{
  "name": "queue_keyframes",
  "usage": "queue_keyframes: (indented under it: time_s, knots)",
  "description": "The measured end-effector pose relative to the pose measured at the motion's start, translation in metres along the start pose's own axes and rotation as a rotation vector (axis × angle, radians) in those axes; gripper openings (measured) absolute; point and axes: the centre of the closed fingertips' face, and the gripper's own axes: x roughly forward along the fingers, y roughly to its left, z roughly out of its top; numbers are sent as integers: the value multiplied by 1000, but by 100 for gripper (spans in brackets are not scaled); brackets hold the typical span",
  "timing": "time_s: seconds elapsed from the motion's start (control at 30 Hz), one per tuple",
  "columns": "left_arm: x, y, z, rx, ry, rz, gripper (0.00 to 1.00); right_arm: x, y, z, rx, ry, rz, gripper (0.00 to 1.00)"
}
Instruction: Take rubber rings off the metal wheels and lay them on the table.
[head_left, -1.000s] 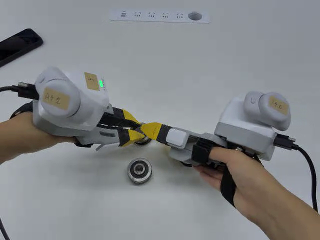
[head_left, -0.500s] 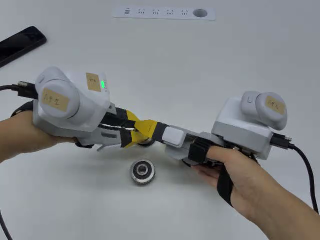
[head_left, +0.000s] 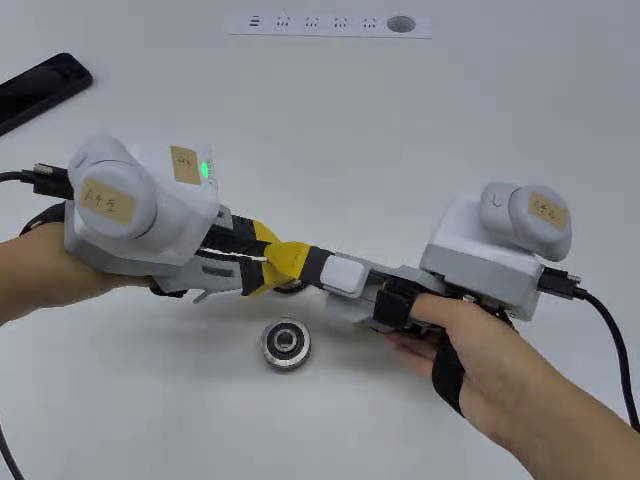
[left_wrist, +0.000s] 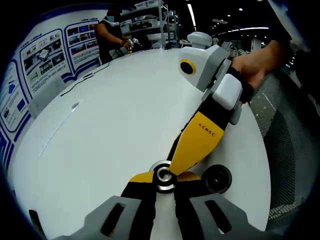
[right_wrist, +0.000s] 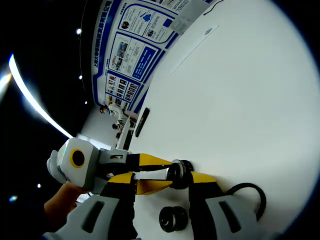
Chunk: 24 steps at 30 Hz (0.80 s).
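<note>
The left gripper has its jaws closed on a small metal wheel, held just above the desk at the centre of the head view. The right gripper meets it nose to nose from the right. In the right gripper view its yellow tips sit narrow against either side of the wheel's rim, and they seem to be nipping the dark rubber ring there. A second wheel lies flat on the desk just below the pair, close to them but not touching, with its own dark ring on. The wheel looks hard and dense for its size, with smooth faces that would slip under a light grip, so it is best clamped across its flat faces or hub. The ring should be soft and stretchy. The place to take it is the outer edge, catching only the rubber and peeling it sideways over the rim. It may snap back or flick away once it comes free. There is plenty of open room: bare white desk spreads across the upper and right parts of the head view. A dark phone sits far off at the upper left and a socket strip runs along the top edge, both well apart from the work. The tightest spot is the two grippers' own crossed tips, along with the loose wheel beneath them.
</note>
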Motion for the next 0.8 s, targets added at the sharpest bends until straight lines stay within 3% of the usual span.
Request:
queue_keyframes:
  time_s: [0.27, 0.43, 0.8]
  knots:
    - [0, -1, 1, 1, 1, 0, 13, 0, -3, -4, 1, 13, -7, 43]
    - [0, -1, 1, -1, 0, 0, 13, -1, 0, -3, 6, 6, 17, 43]
    - [-1, -2, 2, -2, -1, -2, 13, -7, 2, -1, 5, 0, 29, 31]
